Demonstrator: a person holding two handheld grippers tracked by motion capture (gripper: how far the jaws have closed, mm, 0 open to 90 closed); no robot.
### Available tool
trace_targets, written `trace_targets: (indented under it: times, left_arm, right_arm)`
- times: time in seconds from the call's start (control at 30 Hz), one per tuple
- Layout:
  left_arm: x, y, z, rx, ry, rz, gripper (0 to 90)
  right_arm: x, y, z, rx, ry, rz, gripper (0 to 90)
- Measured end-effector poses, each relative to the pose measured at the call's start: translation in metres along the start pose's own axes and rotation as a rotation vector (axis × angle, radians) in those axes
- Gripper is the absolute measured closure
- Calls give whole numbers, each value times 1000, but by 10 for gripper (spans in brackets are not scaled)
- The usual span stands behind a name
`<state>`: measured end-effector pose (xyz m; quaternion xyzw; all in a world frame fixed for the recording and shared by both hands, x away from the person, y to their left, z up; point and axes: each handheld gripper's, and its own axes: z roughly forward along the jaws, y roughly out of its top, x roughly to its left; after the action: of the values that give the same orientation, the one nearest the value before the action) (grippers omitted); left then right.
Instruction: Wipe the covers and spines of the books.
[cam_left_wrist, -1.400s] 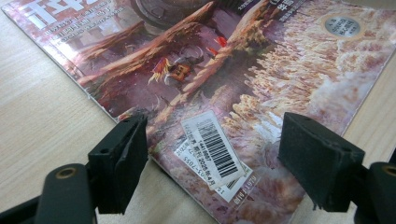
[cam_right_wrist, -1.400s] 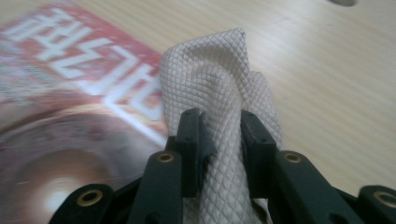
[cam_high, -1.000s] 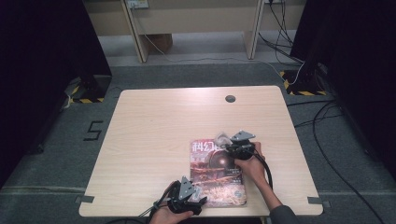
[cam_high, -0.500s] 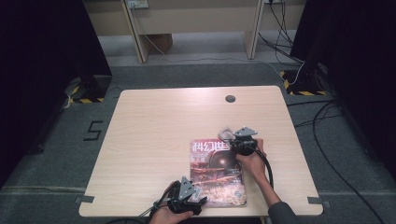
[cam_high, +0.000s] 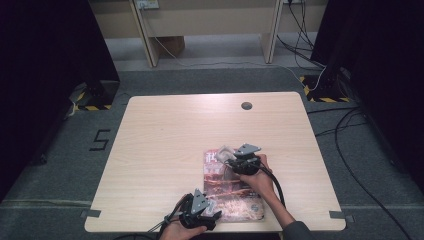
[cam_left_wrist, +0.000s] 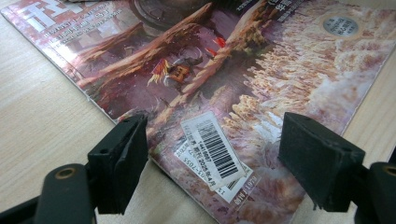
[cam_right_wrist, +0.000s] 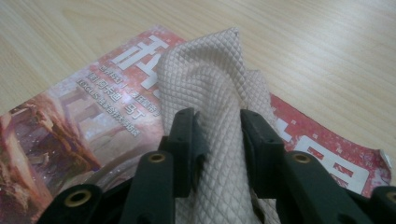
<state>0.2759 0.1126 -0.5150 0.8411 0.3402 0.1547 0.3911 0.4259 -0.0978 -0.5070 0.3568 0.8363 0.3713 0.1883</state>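
Two things matter to me at this moment — a pale quilted cloth (cam_right_wrist: 212, 93) and the magazine (cam_high: 227, 187) it lies on. I have the cloth bunched between the jaws of my right gripper (cam_right_wrist: 217, 140), which have just been easing open; the fabric is between the pads and appears to be lightly pinched by them rather than squeezed hard. It sits on the far end of the magazine's cover, over the large white title characters. I judge it soft, light and limp, so it will drape and drag rather than push; a grip on a gathered fold, as now, should serve best, since a flat single layer would slip out.

My left gripper (cam_left_wrist: 219, 158) is at the near corner of the magazine, jaws spread wide and holding nothing — one pad rests at the magazine's edge, the other stands over the cover, with the barcode sticker (cam_left_wrist: 212, 151) between them. The magazine looks thin, glossy and flexible, likely to slide on the smooth wooden surface (cam_high: 165, 135) if the cloth rubs it hard, so I would pin that corner down.

Little else crowds me: a round cable hole (cam_high: 246, 105) sits well apart near the far edge, and my right gripper's cable trails back along my forearm.
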Motion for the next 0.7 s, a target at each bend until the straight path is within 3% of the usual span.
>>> trace_targets:
  times: [0.13, 0.37, 0.57, 0.7]
  left_arm:
    - [0, 0, 0, 0, -1, 1, 229]
    - [0, 0, 0, -2, -1, -2, 226]
    - [0, -1, 0, -2, 0, -2, 227]
    - [0, 0, 0, -2, 1, -2, 228]
  right_arm:
    - [-8, -2, 1, -10, 10, 56, 617]
    - [-20, -2, 0, -4, -103, 5, 617]
    - [-36, -6, -5, 2, -136, 70, 615]
    - [-38, -7, -5, 0, -125, 113, 633]
